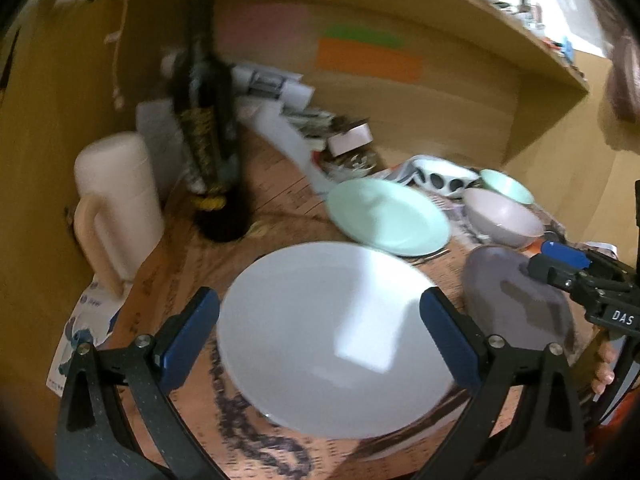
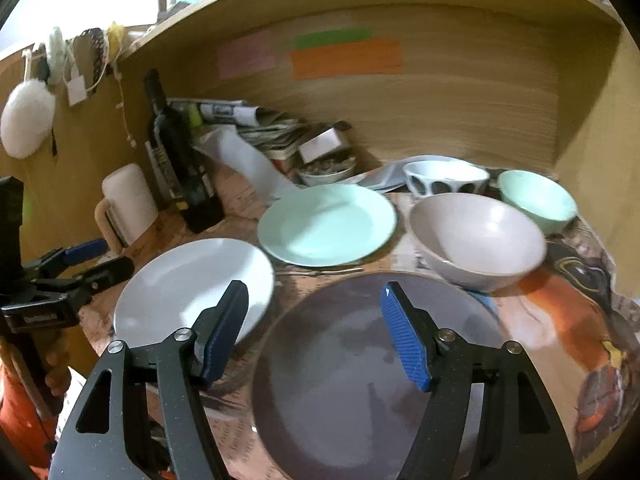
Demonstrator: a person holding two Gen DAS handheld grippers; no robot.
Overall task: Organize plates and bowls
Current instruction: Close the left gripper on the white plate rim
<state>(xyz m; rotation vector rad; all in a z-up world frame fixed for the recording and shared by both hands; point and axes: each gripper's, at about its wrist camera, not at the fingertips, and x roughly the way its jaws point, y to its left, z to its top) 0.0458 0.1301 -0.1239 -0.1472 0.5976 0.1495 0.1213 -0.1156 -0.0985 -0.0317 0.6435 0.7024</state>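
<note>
**Both claws released above two plates**

The left claw [image 1: 320,336] is spread wide over the white plate [image 1: 336,340], not touching it. The right claw [image 2: 316,332] hangs released above the grey plate [image 2: 360,380]. At 12 o'clock lies the mint plate [image 2: 326,224]; at 1 o'clock, the pale bowl [image 2: 476,236] on the tabletop [image 2: 248,204].

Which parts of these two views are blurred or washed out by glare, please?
Left wrist view: motion blur smears the dark bottle and papers behind; a bright window reflection glares on the white plate. Right wrist view: the wooden back wall is streaked, the mint plate stays fairly sharp, and fisheye distortion curves the shelf edge.
</note>
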